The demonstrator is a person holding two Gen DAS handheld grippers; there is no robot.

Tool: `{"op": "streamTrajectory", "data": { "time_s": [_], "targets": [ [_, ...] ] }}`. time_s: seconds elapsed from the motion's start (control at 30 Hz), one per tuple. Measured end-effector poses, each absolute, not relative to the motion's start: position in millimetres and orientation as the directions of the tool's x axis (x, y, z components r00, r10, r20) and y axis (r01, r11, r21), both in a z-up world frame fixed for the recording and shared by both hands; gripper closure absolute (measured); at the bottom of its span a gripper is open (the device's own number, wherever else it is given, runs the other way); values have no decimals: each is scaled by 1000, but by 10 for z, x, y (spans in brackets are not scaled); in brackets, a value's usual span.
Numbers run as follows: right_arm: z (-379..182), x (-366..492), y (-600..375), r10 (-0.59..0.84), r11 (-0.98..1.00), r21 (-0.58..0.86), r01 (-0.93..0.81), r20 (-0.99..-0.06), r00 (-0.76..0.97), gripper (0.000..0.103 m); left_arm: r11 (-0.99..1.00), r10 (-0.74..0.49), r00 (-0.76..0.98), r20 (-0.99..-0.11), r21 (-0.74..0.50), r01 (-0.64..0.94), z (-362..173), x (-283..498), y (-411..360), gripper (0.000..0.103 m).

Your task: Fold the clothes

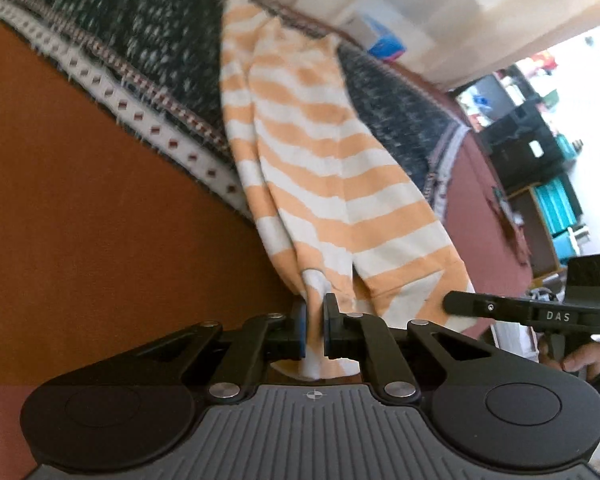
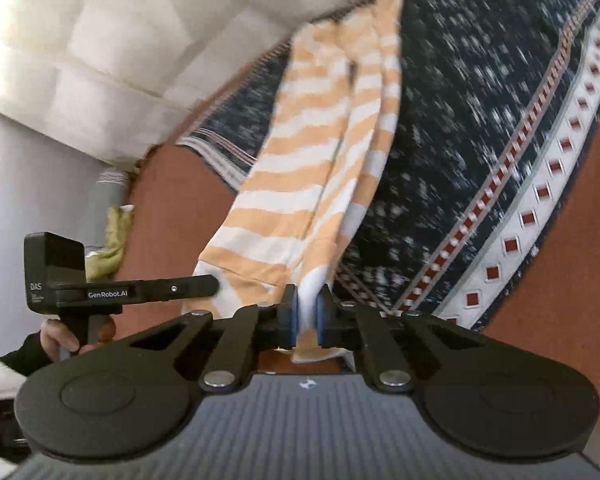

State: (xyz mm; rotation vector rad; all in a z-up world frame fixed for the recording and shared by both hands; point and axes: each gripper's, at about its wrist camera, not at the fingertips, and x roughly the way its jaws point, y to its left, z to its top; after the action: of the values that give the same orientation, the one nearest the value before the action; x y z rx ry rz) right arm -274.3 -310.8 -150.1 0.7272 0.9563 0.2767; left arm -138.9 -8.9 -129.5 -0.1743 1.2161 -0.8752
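An orange-and-white striped garment [image 1: 324, 168] stretches from both grippers across a dark patterned blanket toward the far edge of the bed. My left gripper [image 1: 315, 310] is shut on its near hem, cloth bunched between the blue pads. In the left wrist view, my right gripper [image 1: 454, 304] reaches the same hem from the right, held by a hand. The right wrist view shows the striped garment [image 2: 300, 168] again, with my right gripper [image 2: 307, 300] shut on its near edge. My left gripper [image 2: 214, 282] comes in from the left at the hem's other corner.
The dark speckled blanket [image 1: 140, 52] with a red-diamond border covers a rust-orange bedspread [image 1: 100, 220]. A white quilted headboard [image 2: 120, 40] runs along the far side. Shelves with teal bins [image 1: 556, 204] stand at the right. A yellow-green cloth [image 2: 114, 240] lies at the left.
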Motion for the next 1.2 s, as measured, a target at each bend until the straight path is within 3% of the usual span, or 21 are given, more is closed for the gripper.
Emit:
{"op": "streamTrajectory", "data": {
  "time_s": [0.17,0.27,0.33,0.37,0.4,0.43,0.5,0.83,0.87,0.9,0.97,1.2],
  "targets": [
    [-1595,-2843,-3102,517,741,661,112,-670,533,93,711,-601,60,-797,-498,497,-1526,-1430,-86,99],
    [-1878,-2859,-3098,498,751,639,169,-715,491,93,742,-555,28,-831,-480,468,-1762,-1419,-98,73],
    [-1978,-2872,-3128,487,747,635,198,-725,487,88,741,-562,21,-827,-493,457,-1776,-1419,-77,66],
    [-1975,-2892,-3151,479,744,635,206,-723,498,86,740,-566,17,-824,-499,451,-1783,-1419,-67,57],
    [-1972,-2912,-3173,472,741,636,213,-720,509,80,740,-570,14,-822,-505,445,-1790,-1419,-57,48],
    [-1962,-2931,-3193,468,739,638,215,-717,517,73,739,-573,11,-819,-511,439,-1796,-1419,-46,47],
    [-1955,-2943,-3217,467,744,635,208,-716,519,68,737,-581,4,-814,-524,427,-1810,-1419,-26,47],
    [-2049,-2860,-3136,513,720,664,203,-706,489,68,734,-602,-7,-798,-557,389,-1894,-1399,-92,48],
    [-2044,-2854,-3149,519,711,672,205,-699,492,68,732,-601,-14,-799,-558,390,-1900,-1399,-106,56],
    [-2029,-2845,-3167,530,699,685,204,-689,495,71,731,-601,-20,-799,-559,391,-1907,-1399,-120,74],
    [-1999,-2827,-3203,551,675,709,203,-668,501,83,728,-604,-31,-796,-567,386,-1916,-1390,-138,91],
    [-1893,-2765,-3329,618,584,787,199,-590,519,90,692,-666,-41,-745,-638,338,-1722,-1341,-101,94]
  ]
}}
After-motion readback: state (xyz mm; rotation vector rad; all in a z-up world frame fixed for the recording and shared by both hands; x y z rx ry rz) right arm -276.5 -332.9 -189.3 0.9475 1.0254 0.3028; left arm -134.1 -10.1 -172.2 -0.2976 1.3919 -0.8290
